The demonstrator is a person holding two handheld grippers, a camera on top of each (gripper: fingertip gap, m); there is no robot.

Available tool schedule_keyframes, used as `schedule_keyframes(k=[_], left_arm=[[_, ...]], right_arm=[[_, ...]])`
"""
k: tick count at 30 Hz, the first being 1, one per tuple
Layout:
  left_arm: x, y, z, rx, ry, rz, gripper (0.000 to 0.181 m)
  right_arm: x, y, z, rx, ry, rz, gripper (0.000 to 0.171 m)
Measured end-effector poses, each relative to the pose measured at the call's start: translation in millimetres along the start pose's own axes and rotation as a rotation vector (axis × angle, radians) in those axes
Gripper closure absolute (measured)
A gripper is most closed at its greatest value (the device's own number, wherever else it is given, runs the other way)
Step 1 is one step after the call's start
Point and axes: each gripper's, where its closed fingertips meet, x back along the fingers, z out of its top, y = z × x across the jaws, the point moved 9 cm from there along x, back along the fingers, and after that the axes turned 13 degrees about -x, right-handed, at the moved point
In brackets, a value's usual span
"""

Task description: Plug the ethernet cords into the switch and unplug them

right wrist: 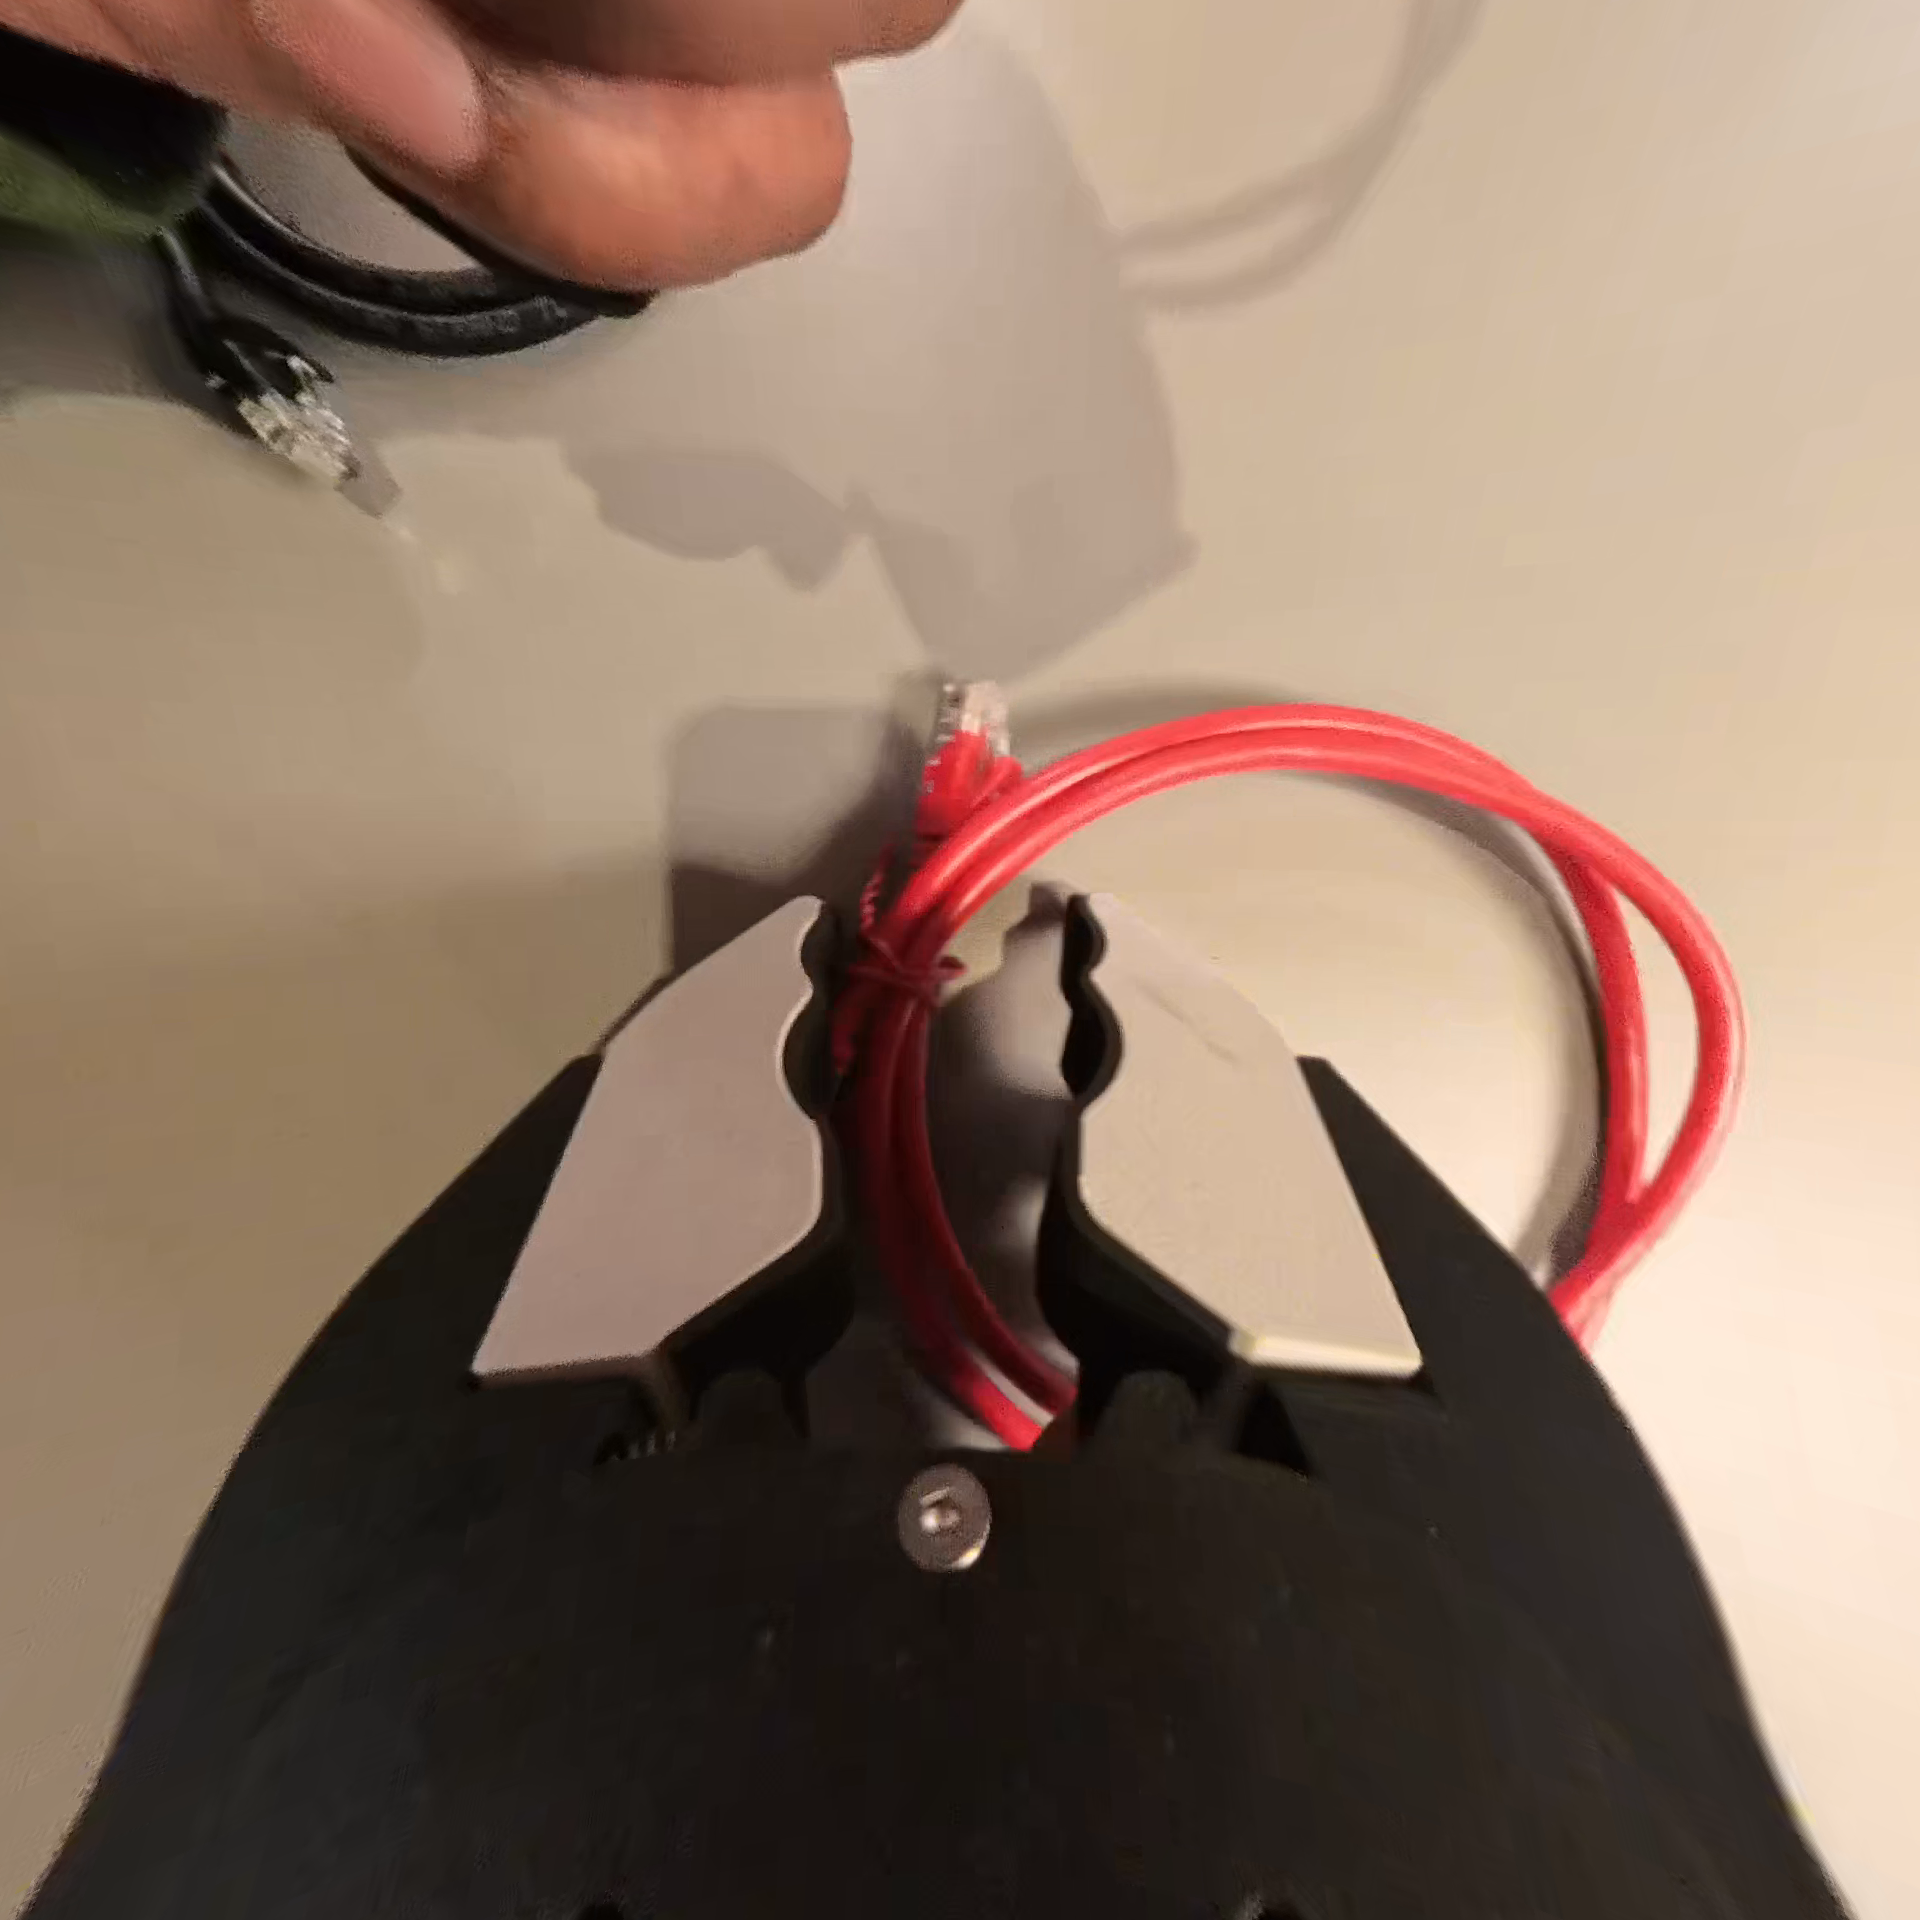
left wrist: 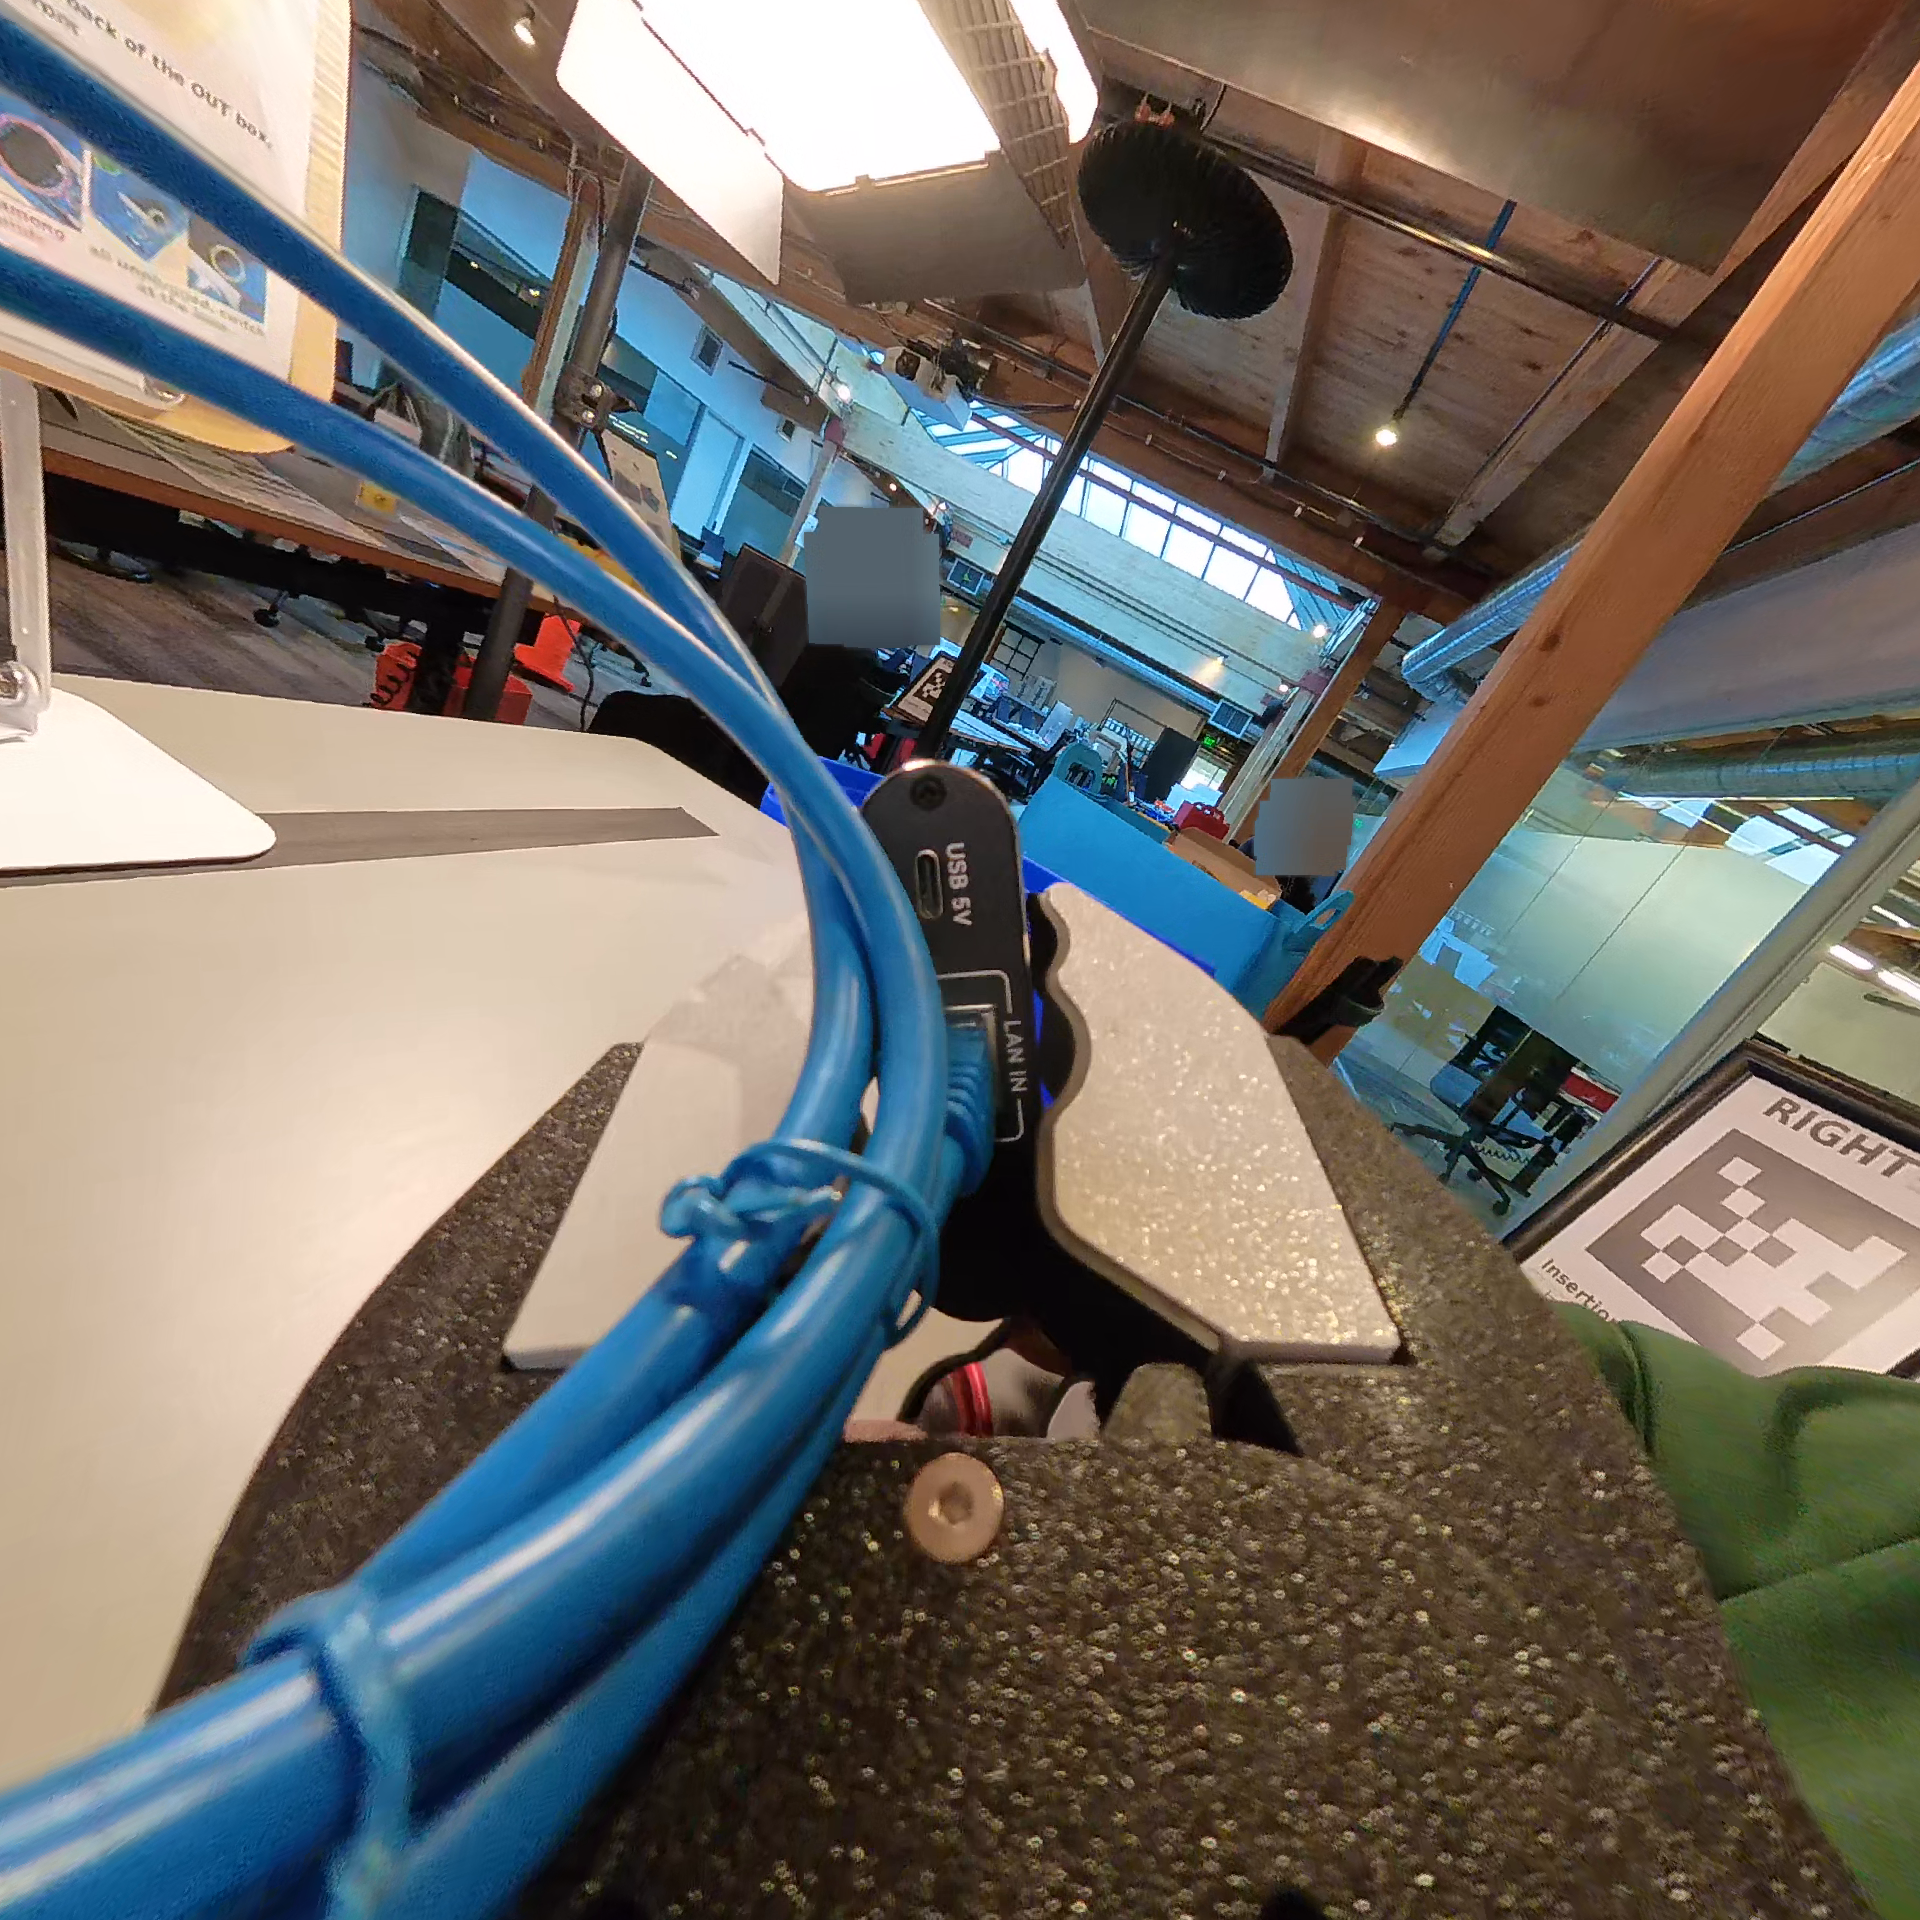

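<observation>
The left gripper is pinching the black switch, holding it raised above the pale surface. The blue ethernet cord is sitting plugged into the switch, its coils looping left of it. The right gripper is standing spread around the red ethernet cord, which is lying coiled on the surface. A bare hand is hovering over a black cord.

Blue cord, red cord, black switch

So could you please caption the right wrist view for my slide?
Open hand-held gripper straddling a coiled red cord on the table.
</observation>
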Motion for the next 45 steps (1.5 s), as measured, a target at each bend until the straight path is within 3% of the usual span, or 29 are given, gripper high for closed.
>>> schedule_keyframes(k=[2,6,13,21,26,45], left_arm=[[0.0,-0.2,-0.4,-0.004,-0.014,0.005,0.152],[0.0,-2.3,-2.9,-0.008,-0.056,0.016,0.153],[0.9,-11.0,-10.2,0.037,-0.122,0.011,0.151],[-3.9,-13.3,-21.5,0.195,-0.108,-0.057,0.153],[-8.3,-13.6,-30.6,0.355,-0.060,-0.121,0.153],[-16.1,-6.6,-37.8,0.430,-0.031,-0.142,0.153]], right_arm=[[-0.9,-1.5,-0.3,-0.001,-0.012,0.025,0.143],[2.4,0.4,-0.2,0.066,0.036,-0.023,0.148],[38.3,19.6,-10.2,0.404,0.277,-0.465,0.156],[82.4,30.4,-6.1,0.368,0.587,-0.719,0.156],[89.1,20.3,-1.8,0.437,0.673,-0.854,0.157],[78.2,7.1,3.1,0.681,0.548,-1.297,0.157]])
